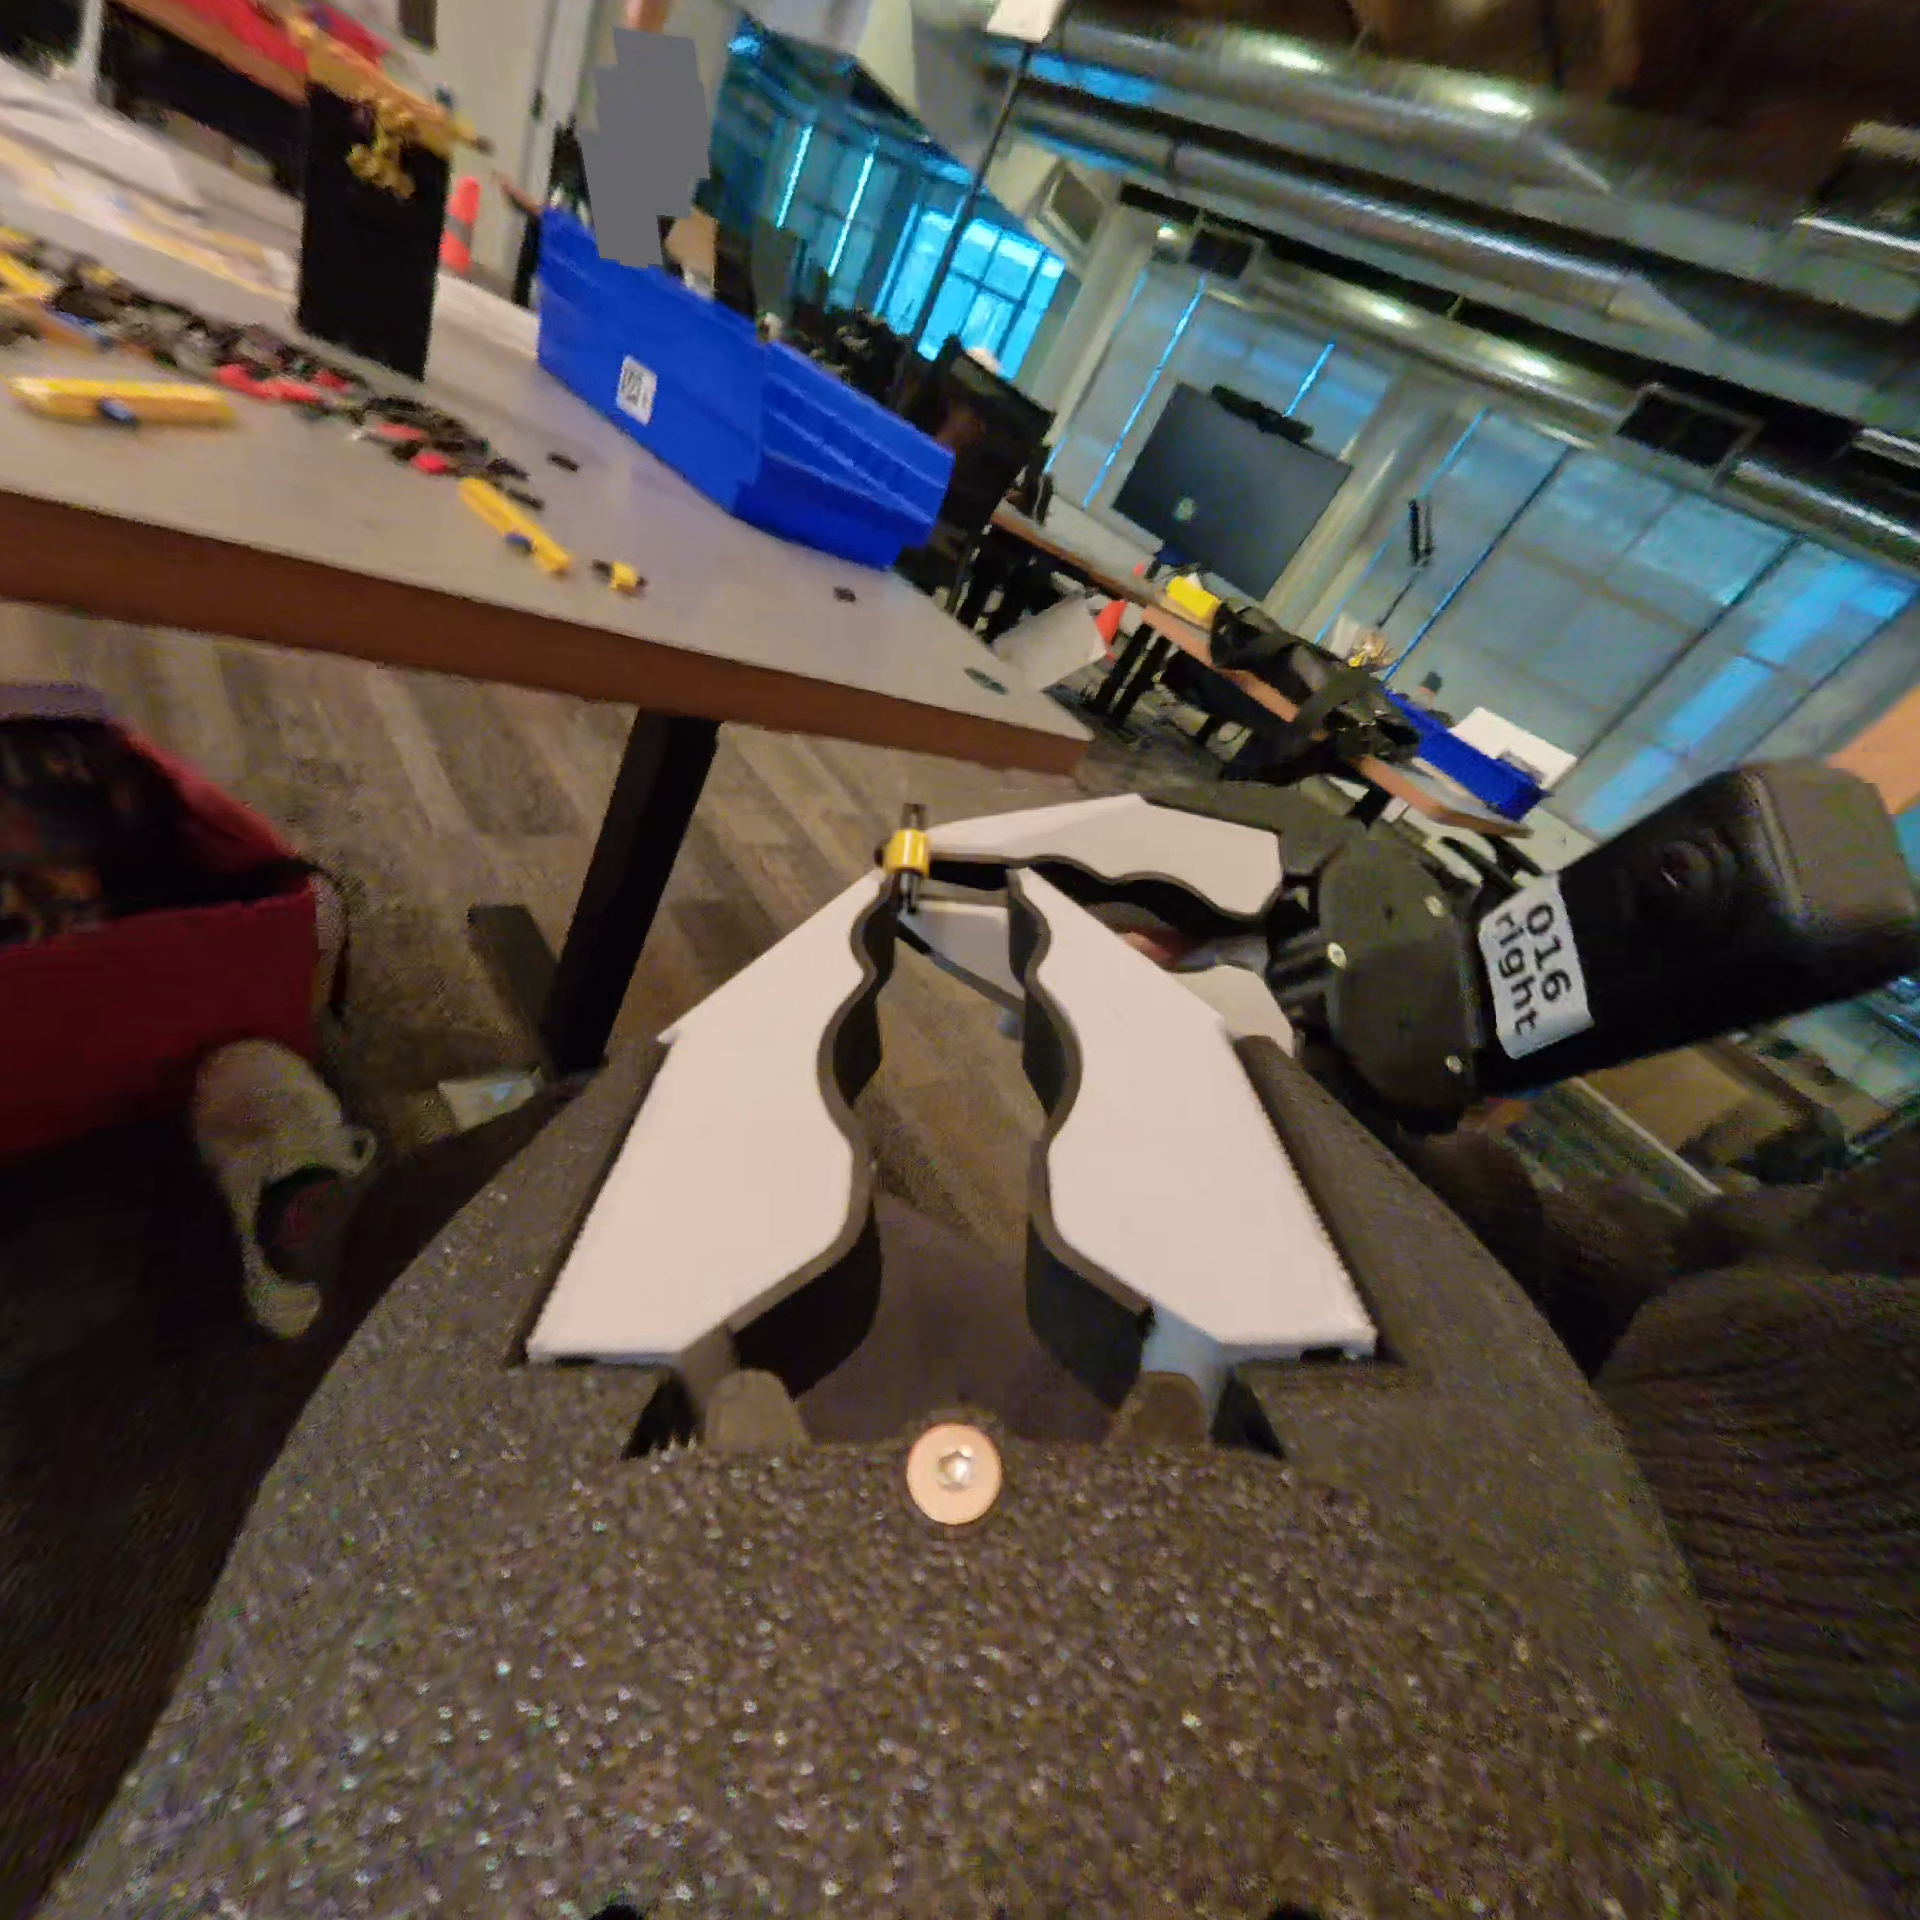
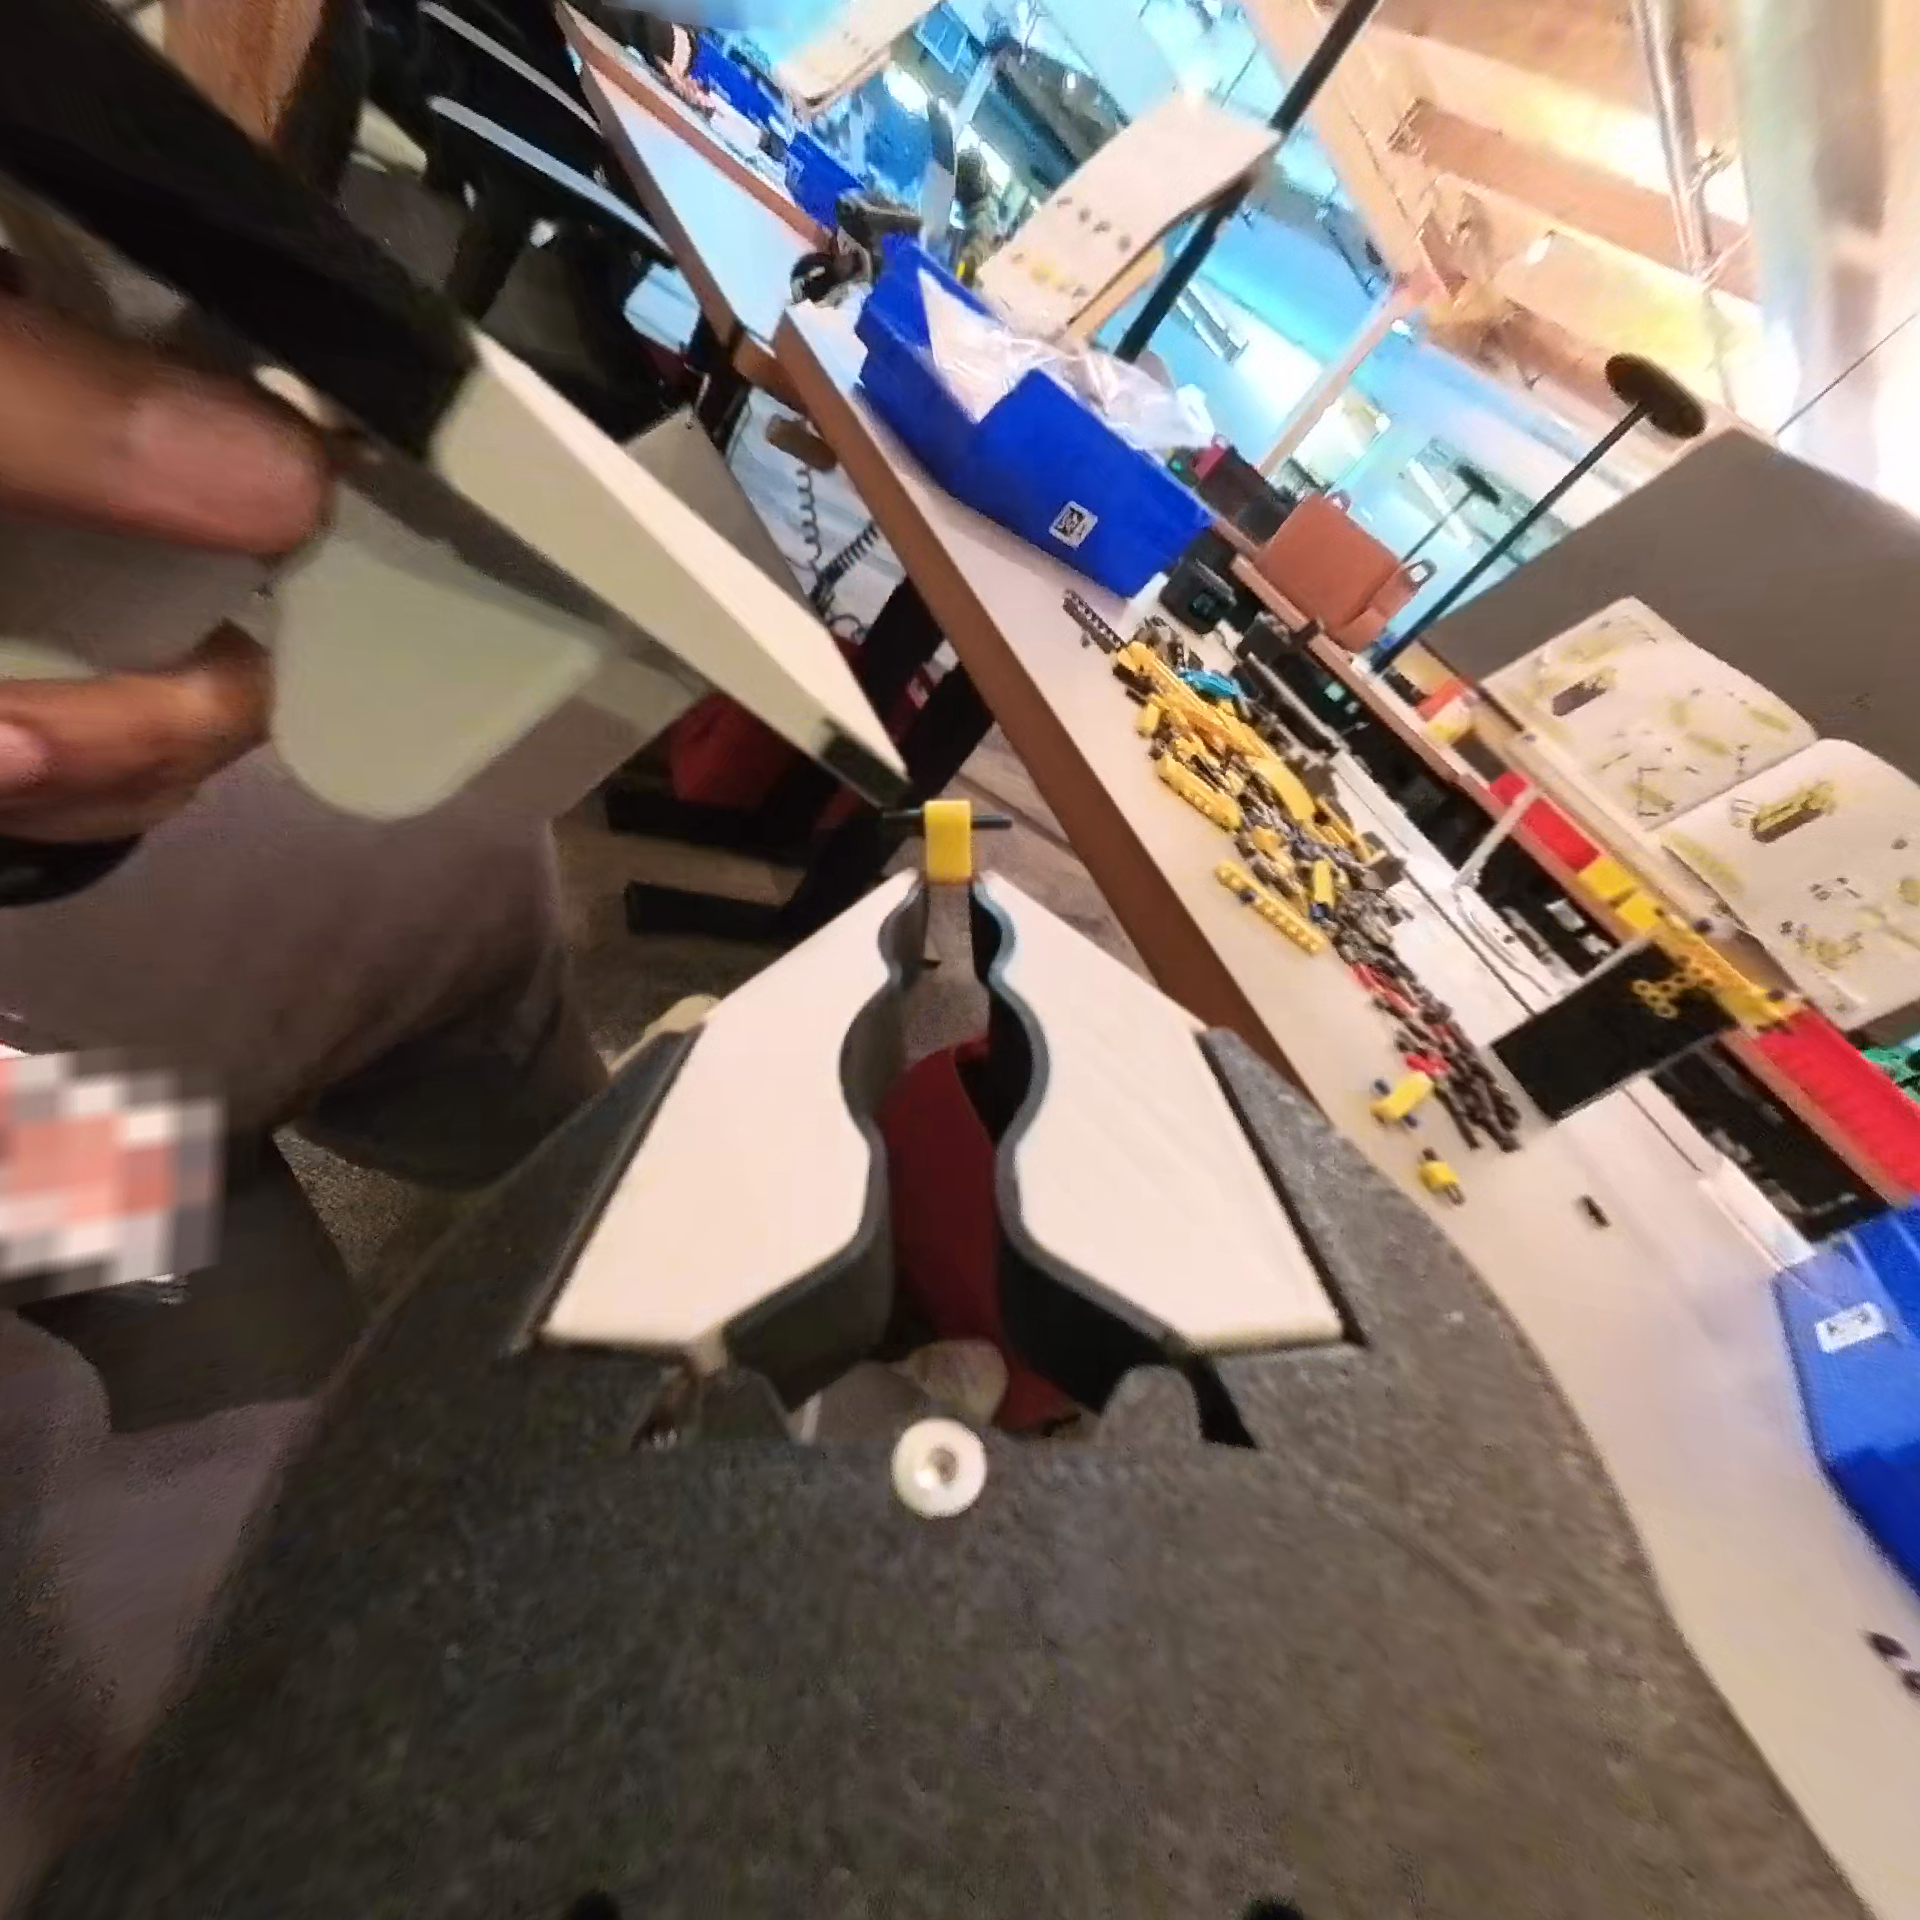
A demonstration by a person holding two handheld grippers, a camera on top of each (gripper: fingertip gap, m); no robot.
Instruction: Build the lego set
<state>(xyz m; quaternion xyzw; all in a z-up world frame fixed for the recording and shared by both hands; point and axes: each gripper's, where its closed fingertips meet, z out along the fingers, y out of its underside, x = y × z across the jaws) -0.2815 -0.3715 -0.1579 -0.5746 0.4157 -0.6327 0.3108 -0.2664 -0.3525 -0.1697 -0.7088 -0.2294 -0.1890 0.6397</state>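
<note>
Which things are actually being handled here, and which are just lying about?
Handled: small yellow piece, pinched by the right hand-held gripper; open left hand-held gripper beside it.
Lying about: loose pieces on the table, blue bin, red bag.

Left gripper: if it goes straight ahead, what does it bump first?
Most likely the right gripper, which crosses right in front of the left gripper pinching a small yellow piece. Depth is unclear.

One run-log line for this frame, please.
left gripper: open, beside black pin | right gripper: shut on yellow piece | where: in air, off the table | on table: loose parts, blue bin
</note>
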